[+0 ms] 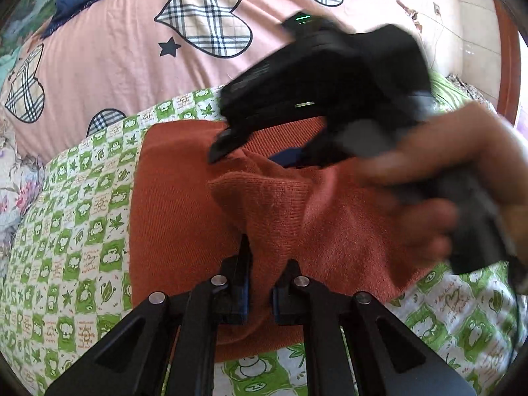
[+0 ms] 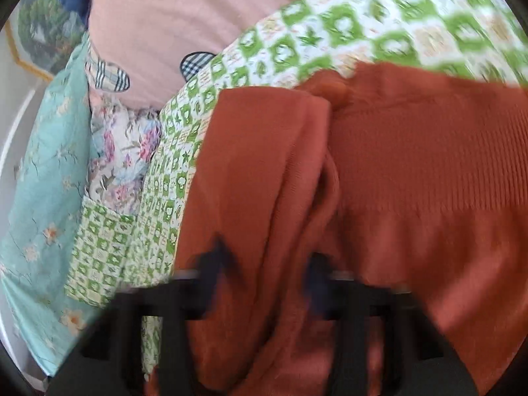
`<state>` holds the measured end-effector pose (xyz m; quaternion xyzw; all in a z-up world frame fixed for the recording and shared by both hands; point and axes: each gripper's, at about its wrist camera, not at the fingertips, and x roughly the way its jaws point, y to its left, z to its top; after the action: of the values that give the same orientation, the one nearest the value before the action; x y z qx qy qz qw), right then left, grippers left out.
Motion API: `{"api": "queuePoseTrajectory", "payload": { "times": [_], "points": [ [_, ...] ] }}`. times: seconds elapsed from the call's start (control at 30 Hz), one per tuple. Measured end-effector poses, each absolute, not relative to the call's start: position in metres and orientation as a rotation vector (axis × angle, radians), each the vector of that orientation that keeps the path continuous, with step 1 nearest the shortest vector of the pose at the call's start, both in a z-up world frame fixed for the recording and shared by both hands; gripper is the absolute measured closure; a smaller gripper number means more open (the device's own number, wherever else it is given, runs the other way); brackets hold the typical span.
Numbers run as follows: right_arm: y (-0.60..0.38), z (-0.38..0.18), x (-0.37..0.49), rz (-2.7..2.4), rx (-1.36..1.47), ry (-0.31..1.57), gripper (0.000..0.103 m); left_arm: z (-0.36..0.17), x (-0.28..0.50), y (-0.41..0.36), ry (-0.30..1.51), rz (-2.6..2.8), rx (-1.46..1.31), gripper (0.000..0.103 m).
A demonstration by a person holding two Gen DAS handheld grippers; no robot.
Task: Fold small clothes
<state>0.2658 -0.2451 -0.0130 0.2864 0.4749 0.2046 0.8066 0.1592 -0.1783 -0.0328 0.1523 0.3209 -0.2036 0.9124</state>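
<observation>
Left gripper [image 1: 262, 265] sits nearest the left wrist camera, clenched on a fold of the rust-orange knit garment [image 1: 184, 204], which lies on a green-and-white checked sheet [image 1: 76, 217] on the bed. Beyond it, the right gripper [image 1: 257, 145], blurred, hangs over the garment in a hand [image 1: 455, 171]. Right wrist view: right gripper [image 2: 267, 264] is blurred, its fingers straddle a ridge of the garment [image 2: 412, 165]; grip cannot be told. Pink heart-print quilt [image 2: 158, 33] behind.
</observation>
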Motion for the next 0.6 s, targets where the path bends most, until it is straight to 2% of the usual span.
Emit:
{"api": "queuePoseTrajectory", "payload": {
  "times": [0.27,0.4,0.6],
  "points": [
    [-0.305,0.055,0.212,0.415,0.543,0.796,0.087,0.005,0.146,-0.192,0.604,-0.516,0.285,0.095],
    [-0.352,0.038,0.189,0.275,0.534,0.833,0.087,0.013,0.143,-0.231,0.626,-0.637,0.243,0.095],
    [-0.385,-0.003,0.178,0.187,0.542,0.907,0.087,-0.026,0.151,-0.282,0.763,-0.741,0.221,0.095]
  ]
}}
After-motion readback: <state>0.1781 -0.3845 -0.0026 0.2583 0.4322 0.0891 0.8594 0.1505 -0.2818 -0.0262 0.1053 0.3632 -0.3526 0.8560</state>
